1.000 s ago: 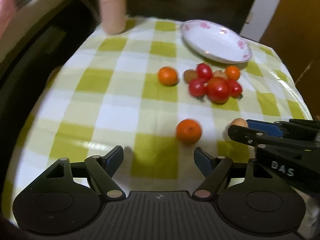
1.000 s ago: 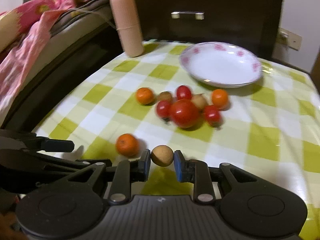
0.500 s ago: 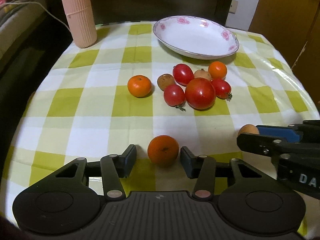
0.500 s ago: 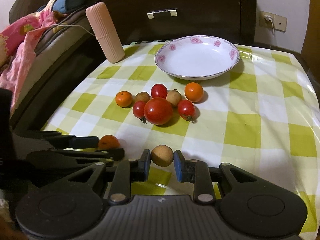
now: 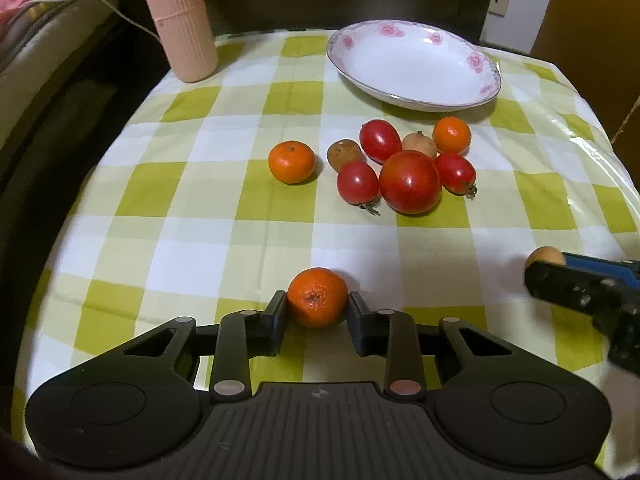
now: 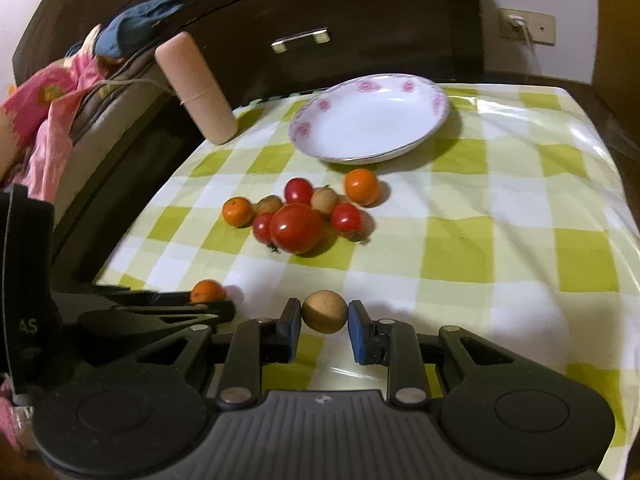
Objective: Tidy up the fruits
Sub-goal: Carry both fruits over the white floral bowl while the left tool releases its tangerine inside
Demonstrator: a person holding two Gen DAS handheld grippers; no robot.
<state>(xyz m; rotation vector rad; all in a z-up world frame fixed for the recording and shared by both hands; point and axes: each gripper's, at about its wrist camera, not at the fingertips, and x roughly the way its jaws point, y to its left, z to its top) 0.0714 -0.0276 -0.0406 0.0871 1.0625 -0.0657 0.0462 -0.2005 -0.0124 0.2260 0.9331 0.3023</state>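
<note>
In the left wrist view, the left tongs (image 5: 318, 308) sit at bottom centre, their jaws closing around a small orange (image 5: 317, 297) that rests on the checked surface (image 5: 200, 220); the pads look to be just meeting its sides. To do this well, I would let the squeeze finish with the orange centred between the pads before lifting, since a round fruit pinched off-centre could roll out. Further right, the right tongs (image 6: 324, 316) are clamped on a small brown fruit (image 6: 324, 311), held just above the cloth.

The left view shows the pile plainly: another orange (image 5: 291, 161) apart at the left, then small tomatoes around a large tomato (image 5: 410, 182), with the empty plate (image 5: 460, 100) beyond them at upper right. Only the right view shows the pink bedding (image 6: 44, 120) at far left and the wall socket (image 6: 528, 28) at upper right.
</note>
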